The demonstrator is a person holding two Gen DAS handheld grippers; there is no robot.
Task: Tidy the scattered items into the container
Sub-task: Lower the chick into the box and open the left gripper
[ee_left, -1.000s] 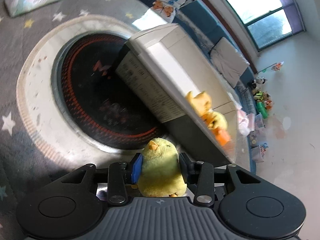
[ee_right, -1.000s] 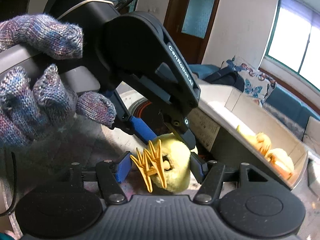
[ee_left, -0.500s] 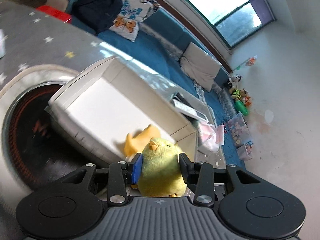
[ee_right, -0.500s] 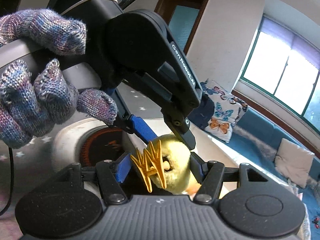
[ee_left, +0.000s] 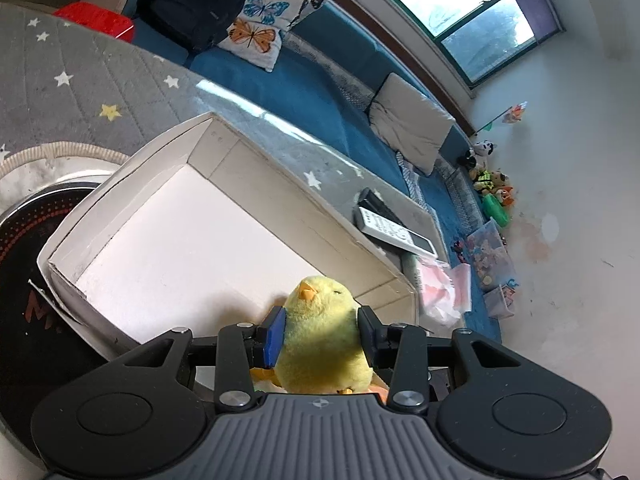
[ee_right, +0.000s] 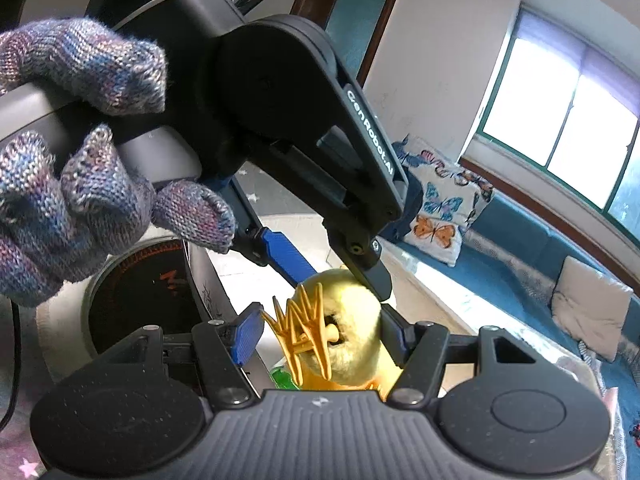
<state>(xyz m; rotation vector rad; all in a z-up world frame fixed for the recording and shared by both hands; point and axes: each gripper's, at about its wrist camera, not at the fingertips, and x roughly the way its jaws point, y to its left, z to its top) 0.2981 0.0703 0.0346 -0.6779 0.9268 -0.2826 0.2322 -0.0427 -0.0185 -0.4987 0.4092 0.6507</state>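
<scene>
Here the left gripper (ee_left: 322, 330) clamps the upright chick (ee_left: 320, 344), beak forward, above the box (ee_left: 224, 168).

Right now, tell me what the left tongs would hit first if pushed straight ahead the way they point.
The left tongs, shut on the yellow chick, point into the open white box. Straight on, they would likely meet its white floor or its far wall first; depth is hard to judge through the fisheye.
</scene>
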